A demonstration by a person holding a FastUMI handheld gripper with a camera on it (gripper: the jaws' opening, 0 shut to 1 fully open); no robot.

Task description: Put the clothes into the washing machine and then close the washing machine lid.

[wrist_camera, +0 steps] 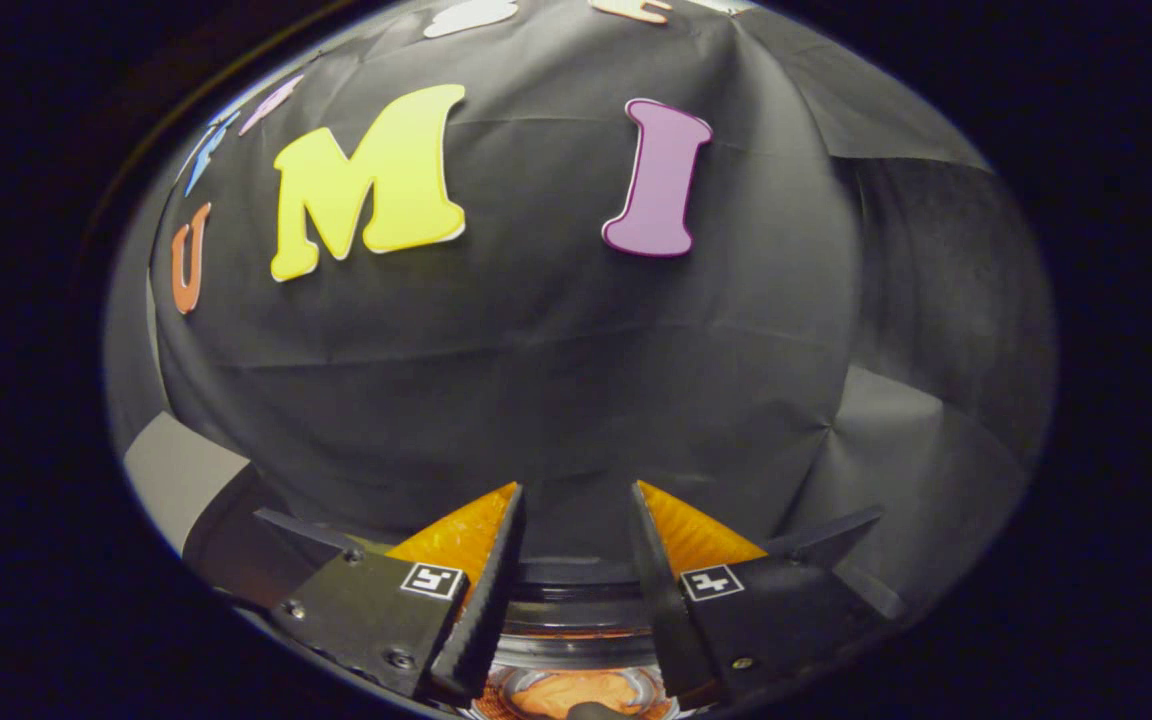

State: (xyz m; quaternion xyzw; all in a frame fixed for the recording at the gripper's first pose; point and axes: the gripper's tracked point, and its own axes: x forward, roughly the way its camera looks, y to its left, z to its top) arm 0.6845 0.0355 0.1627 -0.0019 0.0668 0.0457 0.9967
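Down between the parted fingers of the gripper [576,500], nothing is held; a clear gap separates them. Each finger [476,600] carries a small square black-and-white coded marker, not readable text. Just below and between the fingers sits the round opening of the washing machine [576,622], its dark rim curving across. Inside the drum lie orange clothes [576,692]. Beyond the fingers hangs the booth's wall [556,380], black creased cloth.
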